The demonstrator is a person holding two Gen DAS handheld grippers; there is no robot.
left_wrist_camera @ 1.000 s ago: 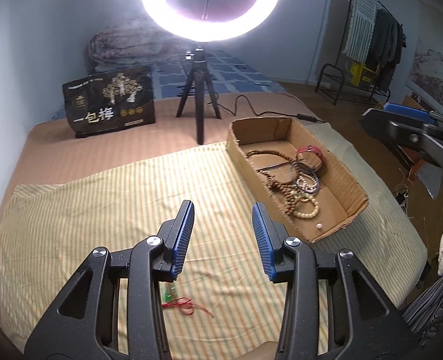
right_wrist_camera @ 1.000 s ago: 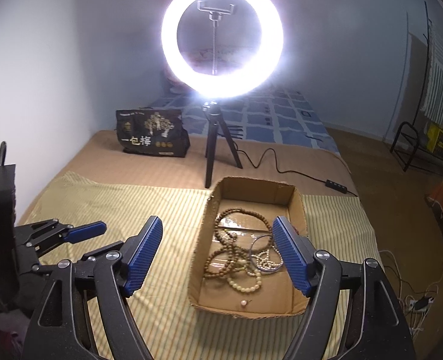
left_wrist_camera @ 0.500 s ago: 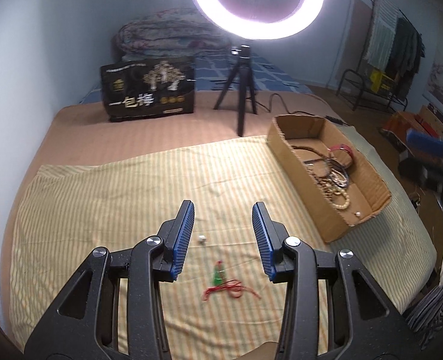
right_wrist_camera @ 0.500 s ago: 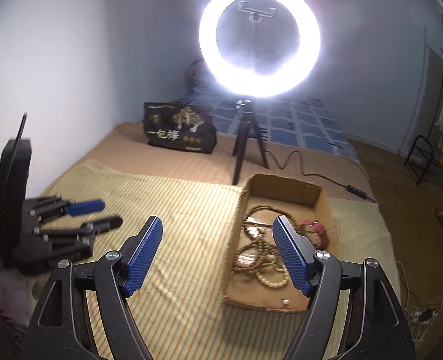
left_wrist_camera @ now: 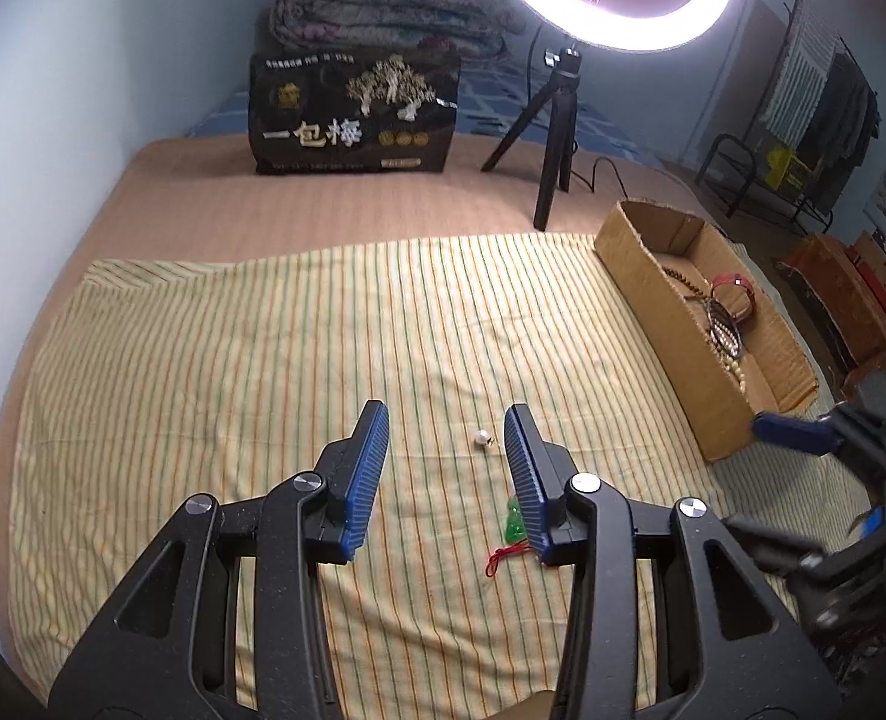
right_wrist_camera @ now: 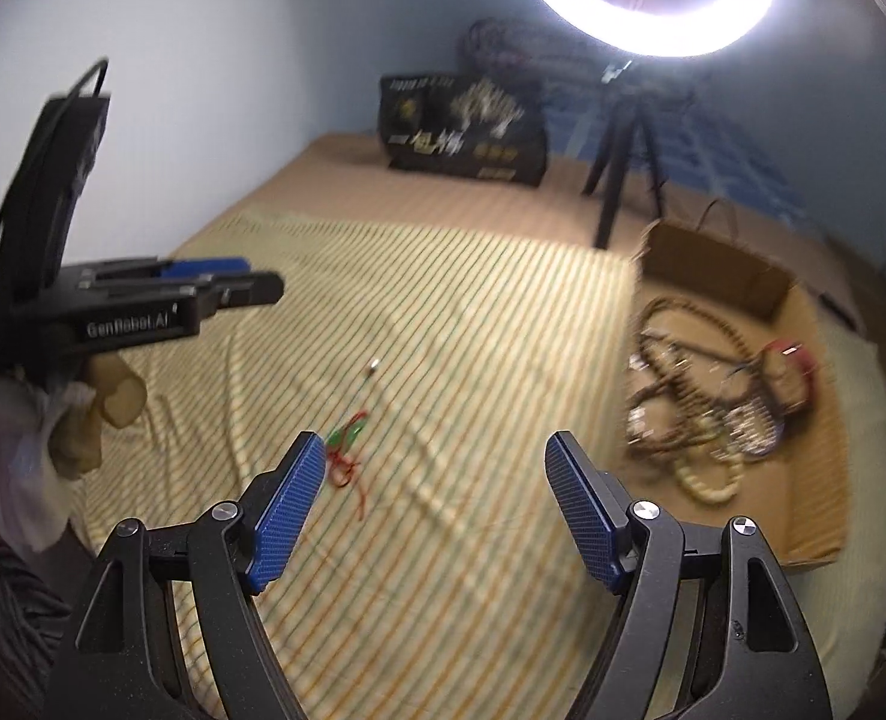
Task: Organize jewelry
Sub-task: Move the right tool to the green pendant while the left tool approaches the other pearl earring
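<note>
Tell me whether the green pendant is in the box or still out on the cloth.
Out. The green pendant lies on the striped cloth, apart from the cardboard box.

Green pendant (left_wrist_camera: 513,527) on red cord (left_wrist_camera: 505,557), white bead (left_wrist_camera: 481,437), yellow-striped cloth (left_wrist_camera: 263,360), brown box (left_wrist_camera: 652,276).

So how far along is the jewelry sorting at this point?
Mostly done: bead strands and bracelets already lie piled in the cardboard box. Nothing is in hand; the left tool and right tool are both open and empty. Left on the striped cloth: a small pearl-like bead and a green pendant on red cord.
</note>
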